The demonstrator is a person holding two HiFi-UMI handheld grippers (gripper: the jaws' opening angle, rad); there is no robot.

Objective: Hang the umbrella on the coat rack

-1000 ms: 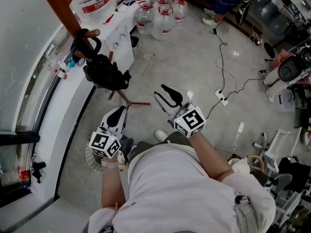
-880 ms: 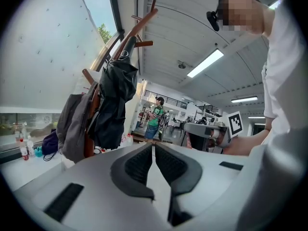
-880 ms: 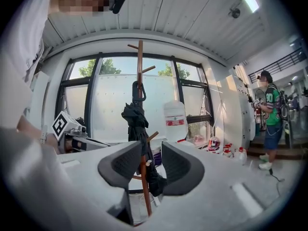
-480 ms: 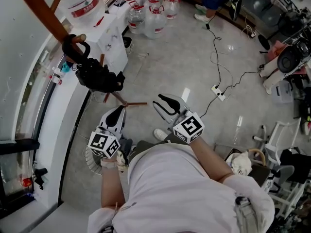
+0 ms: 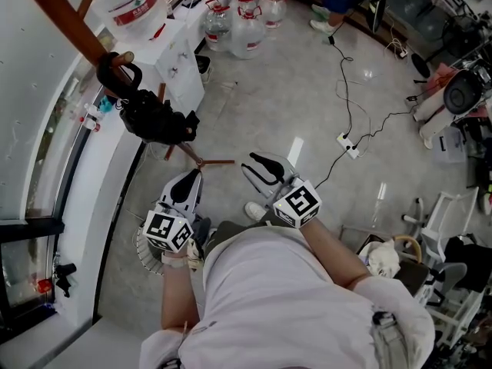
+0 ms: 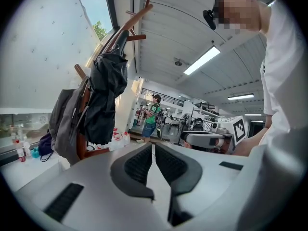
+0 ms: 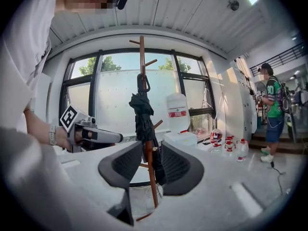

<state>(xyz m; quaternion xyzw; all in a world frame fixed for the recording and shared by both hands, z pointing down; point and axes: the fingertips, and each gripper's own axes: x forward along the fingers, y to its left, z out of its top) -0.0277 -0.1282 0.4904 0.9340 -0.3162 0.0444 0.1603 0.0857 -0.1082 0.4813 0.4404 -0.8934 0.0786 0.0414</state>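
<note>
One black umbrella (image 5: 154, 118) hung on the lone coat rack (image 5: 65, 18), upper left of the head view; only the left gripper view caught a grey bag (image 6: 65, 124) beside it. The left gripper (image 5: 190, 177) and right gripper (image 5: 254, 165) each had jaws pressed together, empty.

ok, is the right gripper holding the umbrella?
No, the black umbrella hangs by its hooked handle on the coat rack, away from the right gripper, whose jaws grip nothing.

Black folded umbrella (image 5: 157, 120) hangs by hooked handle from peg of brown wooden coat rack (image 5: 71, 23).
</note>
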